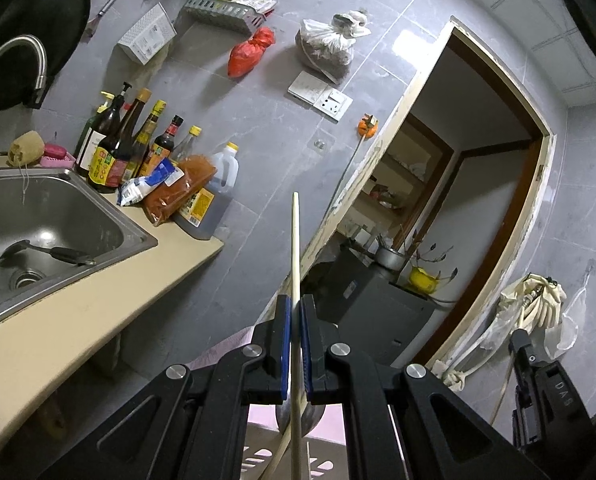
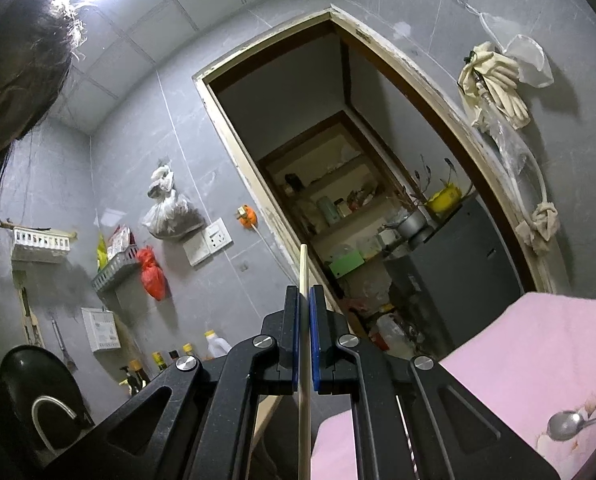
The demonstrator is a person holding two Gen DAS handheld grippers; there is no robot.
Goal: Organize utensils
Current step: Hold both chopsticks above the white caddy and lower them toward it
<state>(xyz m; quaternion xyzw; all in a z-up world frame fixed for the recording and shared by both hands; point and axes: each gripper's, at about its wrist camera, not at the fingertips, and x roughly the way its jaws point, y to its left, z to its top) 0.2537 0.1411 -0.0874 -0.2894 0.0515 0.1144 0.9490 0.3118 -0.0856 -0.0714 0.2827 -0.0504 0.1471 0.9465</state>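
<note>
My left gripper (image 1: 296, 308) is shut on a pale wooden chopstick (image 1: 294, 248) that sticks up past its blue pads; a second pale stick and a metal spoon bowl (image 1: 298, 420) show below the jaws. My right gripper (image 2: 304, 300) is shut on another pale chopstick (image 2: 303, 268), pointing toward the doorway. Metal spoons (image 2: 565, 426) lie on a pink cloth (image 2: 537, 360) at the lower right of the right wrist view. A black-handled ladle (image 1: 46, 254) rests in the steel sink (image 1: 110, 216). The other gripper's black body (image 1: 545, 392) shows at the far right of the left wrist view.
Sauce bottles (image 1: 114, 144), an oil jug (image 1: 214, 196) and snack bags crowd the counter (image 1: 78, 320) beside the sink. A black pan (image 1: 38, 20) and tap (image 1: 14, 60) are at left. Bags and a wall basket (image 1: 222, 14) hang on the tiled wall. An open doorway (image 2: 357, 200) leads to shelves. A person's hair (image 2: 22, 60) fills the upper left.
</note>
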